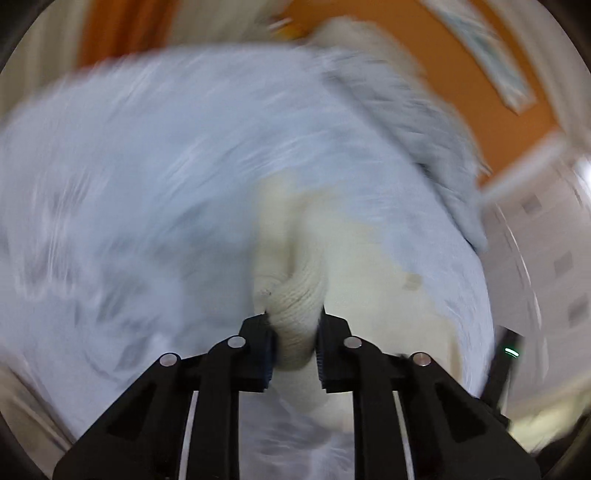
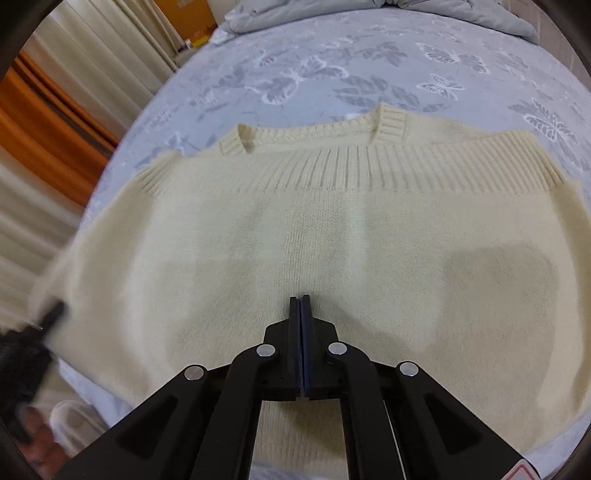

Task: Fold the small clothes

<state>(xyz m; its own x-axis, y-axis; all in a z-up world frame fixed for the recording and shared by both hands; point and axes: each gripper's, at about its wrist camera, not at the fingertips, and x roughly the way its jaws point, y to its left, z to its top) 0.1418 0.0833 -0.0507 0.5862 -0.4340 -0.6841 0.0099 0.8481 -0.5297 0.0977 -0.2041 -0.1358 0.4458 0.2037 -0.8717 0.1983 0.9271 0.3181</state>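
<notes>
Item: left hand-held gripper (image 1: 294, 328), black, two-fingered. Near foreground of the left wrist view, 6 o'clock. Fingers clamped on a bunched roll of ribbed cream knit, apparently a cuff or sleeve end. The rest of that view is heavily smeared; details beyond the grip are uncertain.

Item: right hand-held gripper (image 2: 300, 306), black with blue pads. Near foreground of the right wrist view, 6 o'clock. Fingers pressed together with nothing between them, tips over the middle of the garment's body; whether they touch the knit cannot be told.

Item: cream knitted sweater with ribbed neck band (image 2: 314, 236). Lies flat on the bed, body spread from 9 to 3 o'clock around the right gripper, neckline at 12 o'clock. Its sleeve side at 8 o'clock is lifted and blurred, beside a dark shape that may be the other gripper.

Item: pale blue bedsheet with butterfly print (image 2: 332, 66). Under the sweater, running out to 12 o'clock.

Item: grey crumpled duvet (image 2: 424, 14). Far edge of the bed, 12 to 1 o'clock, well apart from the sweater.

Risk notes, judged:
- The thick roll may slip from the left grip, since soft knit compresses and gives.
- Pulling the sleeve across may drag the whole body, because the right gripper holds nothing and may not be pinning it.
- A quick swing could lay the sleeve crooked or bunched, leaving an uneven fold.
</notes>
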